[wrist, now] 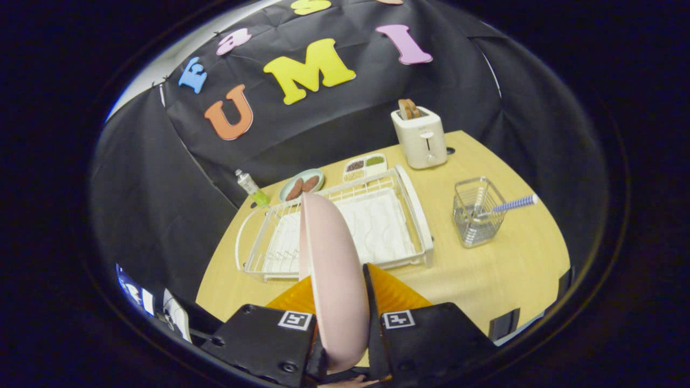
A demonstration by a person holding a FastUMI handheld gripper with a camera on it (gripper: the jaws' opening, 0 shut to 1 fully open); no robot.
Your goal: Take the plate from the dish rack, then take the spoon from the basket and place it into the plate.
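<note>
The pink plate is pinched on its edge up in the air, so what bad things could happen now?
1. The pink plate stands on edge, with the gripper shut only on its lower rim, so it might slip out and drop onto the table.
2. It hangs just above the dish rack; swinging it low could knock the rack's front rail.
3. The wire basket with the spoon stands close by, so a wide swing could tip it.
</note>
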